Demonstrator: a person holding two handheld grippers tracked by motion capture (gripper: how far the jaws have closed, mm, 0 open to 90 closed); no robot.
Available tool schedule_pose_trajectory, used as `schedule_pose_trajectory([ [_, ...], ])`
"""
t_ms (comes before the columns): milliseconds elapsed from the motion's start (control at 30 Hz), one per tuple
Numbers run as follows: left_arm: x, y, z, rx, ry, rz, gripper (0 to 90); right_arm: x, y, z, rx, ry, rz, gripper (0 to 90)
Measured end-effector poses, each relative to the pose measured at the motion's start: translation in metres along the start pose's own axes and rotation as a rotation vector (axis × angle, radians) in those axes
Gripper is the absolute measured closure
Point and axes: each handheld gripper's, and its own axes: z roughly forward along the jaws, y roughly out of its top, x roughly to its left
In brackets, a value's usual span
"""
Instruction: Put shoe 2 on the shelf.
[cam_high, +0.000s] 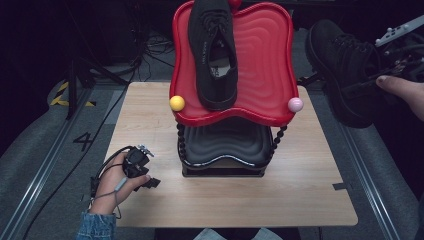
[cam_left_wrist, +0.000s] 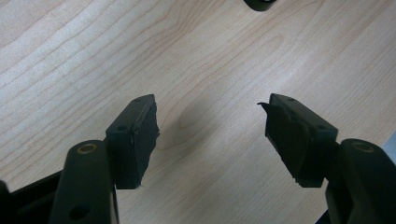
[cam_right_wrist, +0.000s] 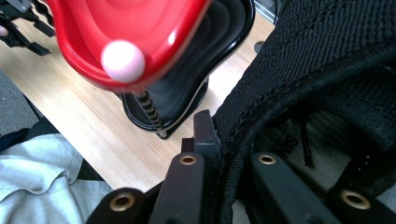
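A black lace-up shoe (cam_high: 215, 55) lies on the red upper tray (cam_high: 265, 60) of a two-tier rack, toe toward me. A second black shoe (cam_high: 340, 65) hangs in the air beyond the table's right edge, level with the red tray. My right gripper (cam_high: 362, 87) is shut on its collar. In the right gripper view, one jaw sits outside the shoe's (cam_right_wrist: 327, 60) woven rim and the other inside, with the right gripper (cam_right_wrist: 229, 154) pinching the edge. My left gripper (cam_high: 150, 181) rests low on the table at the front left. It is open (cam_left_wrist: 210, 116) over bare wood.
The rack's black lower tray (cam_high: 225, 142) sits under the red one on beaded posts. A yellow ball (cam_high: 177, 103) and a pink ball (cam_high: 295, 104) cap the red tray's front corners. The wooden table (cam_high: 150, 115) has room left and front. Cables lie on the floor behind.
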Motion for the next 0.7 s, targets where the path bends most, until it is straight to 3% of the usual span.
schedule_pose_trajectory([
  [267,-0.002,-0.004,-0.001,0.007,-0.004,-0.014,35.1,0.012,0.021,-0.008,-0.014,-0.007,-0.033,86.8],
  [700,-0.004,-0.015,-0.004,0.0,-0.005,-0.029,35.1,0.052,0.068,-0.009,-0.029,0.011,-0.136,86.7],
])
